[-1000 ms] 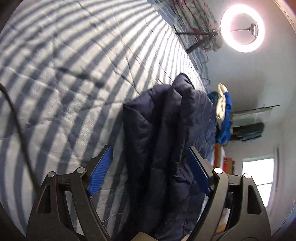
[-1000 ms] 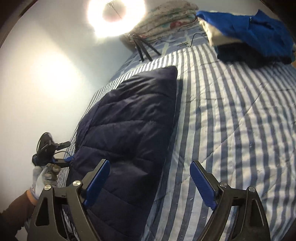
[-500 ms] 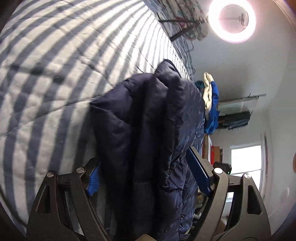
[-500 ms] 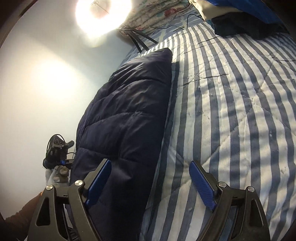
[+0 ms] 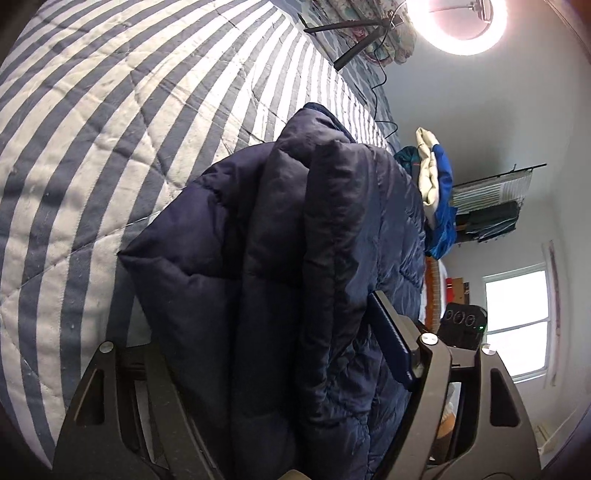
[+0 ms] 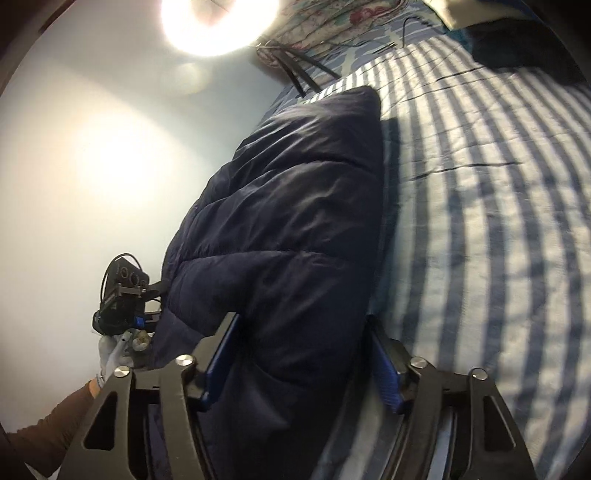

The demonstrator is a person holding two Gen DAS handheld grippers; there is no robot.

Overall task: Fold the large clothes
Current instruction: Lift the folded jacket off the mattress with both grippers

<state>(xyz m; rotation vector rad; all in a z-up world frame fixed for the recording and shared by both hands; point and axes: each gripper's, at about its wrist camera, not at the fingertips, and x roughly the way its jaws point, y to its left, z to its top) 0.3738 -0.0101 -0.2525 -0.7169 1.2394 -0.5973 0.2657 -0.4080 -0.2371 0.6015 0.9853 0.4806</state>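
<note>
A dark navy quilted jacket point(image 5: 295, 236) lies folded lengthwise on the striped bed quilt point(image 5: 110, 110). In the left wrist view my left gripper point(image 5: 269, 354) straddles the jacket's near end; thick folds fill the gap and hide the left finger's pad, and the right pad point(image 5: 391, 343) presses the fabric. In the right wrist view the jacket point(image 6: 288, 221) runs along the bed's left edge. My right gripper point(image 6: 303, 358) has both blue pads around its near end, the jaws still fairly wide apart.
A lit ring light on a tripod point(image 5: 458, 26) stands at the bed's far end by a floral pillow point(image 6: 332, 18). A pile of blue and cream clothes point(image 5: 436, 192) lies beyond the jacket. The bed's left edge drops off by the wall point(image 6: 92, 166).
Both grippers have moved forward onto the jacket's near end. The fabric now sits between the fingers of each, where a second ago the jaws were short of it.
</note>
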